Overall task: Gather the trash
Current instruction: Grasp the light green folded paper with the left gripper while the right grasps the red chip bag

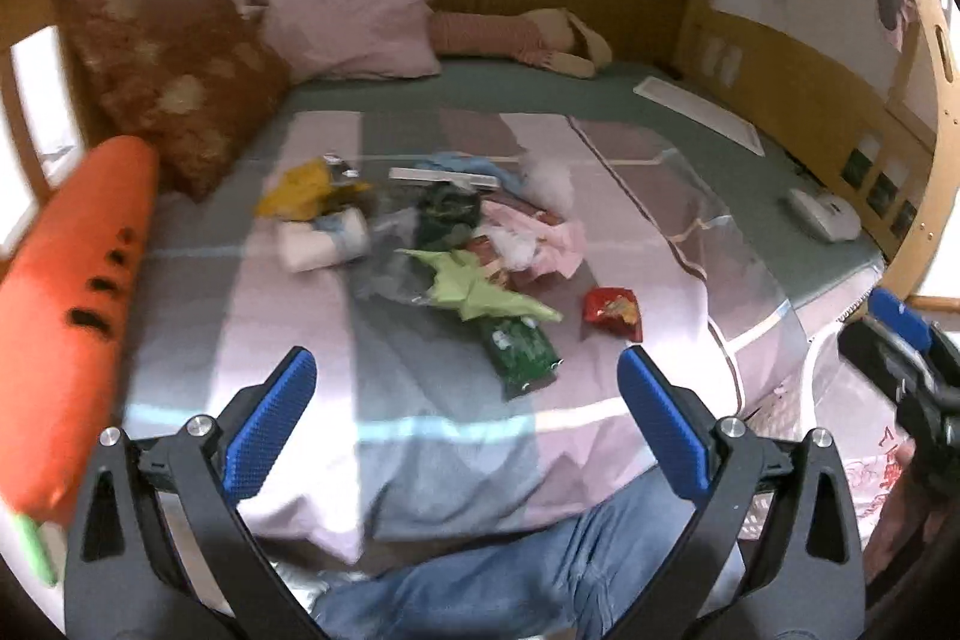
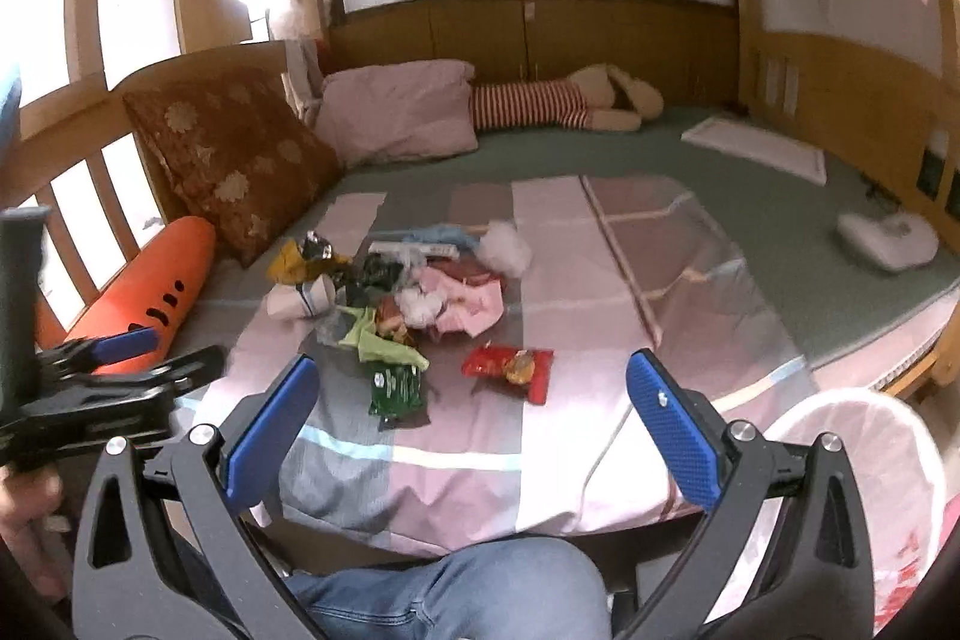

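Trash [image 1: 456,250] was sitting in a loose heap on the pink-and-grey checked bedspread [image 1: 252,316], roughly mid-bed, with nothing picked up yet as far as I could tell. Both grippers were held back near the bed's edge over the person's jeans, jaws wide apart and empty: left gripper [image 1: 467,424] on one side, right gripper [image 2: 474,427] on the other.

Two pieces lay a bit apart from the heap on the near side: a dark green wrapper [image 2: 395,388] and a red snack packet [image 2: 510,370], just beside each other but not touching. A white mesh bin with a bag liner [image 2: 864,466] stood at the right, off the bed's edge.

If I were doing this, I'd have started with those two strays, the red packet for the right gripper since it was nearest the bin. Flat foil on soft bedding is annoying, so I'd come down on a crinkled edge instead of the flat face, and pinch shallow so the duvet doesn't get grabbed too. The heap's tissue and light green paper [image 1: 480,289] looked easy to scatter, so slow approach there.
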`<move>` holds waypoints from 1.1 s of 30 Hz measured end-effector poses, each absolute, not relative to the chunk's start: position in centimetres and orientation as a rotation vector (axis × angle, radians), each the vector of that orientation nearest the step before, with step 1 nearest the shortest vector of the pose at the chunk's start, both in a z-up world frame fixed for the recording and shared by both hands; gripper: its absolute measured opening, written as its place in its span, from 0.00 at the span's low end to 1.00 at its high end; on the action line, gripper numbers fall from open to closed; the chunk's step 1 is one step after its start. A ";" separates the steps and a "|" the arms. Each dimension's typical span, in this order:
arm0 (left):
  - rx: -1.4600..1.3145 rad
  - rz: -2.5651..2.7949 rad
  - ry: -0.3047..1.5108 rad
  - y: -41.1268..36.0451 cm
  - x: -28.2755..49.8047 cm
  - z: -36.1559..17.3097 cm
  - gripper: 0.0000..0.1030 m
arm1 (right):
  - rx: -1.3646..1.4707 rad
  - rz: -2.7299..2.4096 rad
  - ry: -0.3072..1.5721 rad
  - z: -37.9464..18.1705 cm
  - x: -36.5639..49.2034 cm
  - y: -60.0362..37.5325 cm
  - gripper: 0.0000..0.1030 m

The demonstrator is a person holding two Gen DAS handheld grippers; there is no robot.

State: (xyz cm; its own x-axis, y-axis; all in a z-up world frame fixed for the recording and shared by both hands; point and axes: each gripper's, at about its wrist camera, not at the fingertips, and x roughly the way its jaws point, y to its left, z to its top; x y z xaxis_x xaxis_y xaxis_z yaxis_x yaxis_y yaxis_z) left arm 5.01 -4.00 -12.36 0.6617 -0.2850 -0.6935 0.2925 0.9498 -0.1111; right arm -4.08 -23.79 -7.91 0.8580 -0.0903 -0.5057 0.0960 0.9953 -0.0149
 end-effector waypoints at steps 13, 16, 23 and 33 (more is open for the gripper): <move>0.084 -0.303 0.963 -10.1 17.6 -21.7 0.70 | 0.026 -0.092 0.724 -15.2 4.0 -27.3 0.97; 0.009 -0.308 1.025 -9.1 19.4 -23.5 0.39 | 0.015 -0.079 0.761 -16.5 6.0 -27.4 0.97; -0.140 -0.387 0.911 -4.4 16.8 -17.7 0.14 | -0.069 -0.056 0.826 -19.6 11.6 -26.4 0.96; -0.157 -0.373 0.652 4.4 10.4 -11.8 0.12 | -0.105 -0.100 0.930 -22.9 15.0 -26.8 0.23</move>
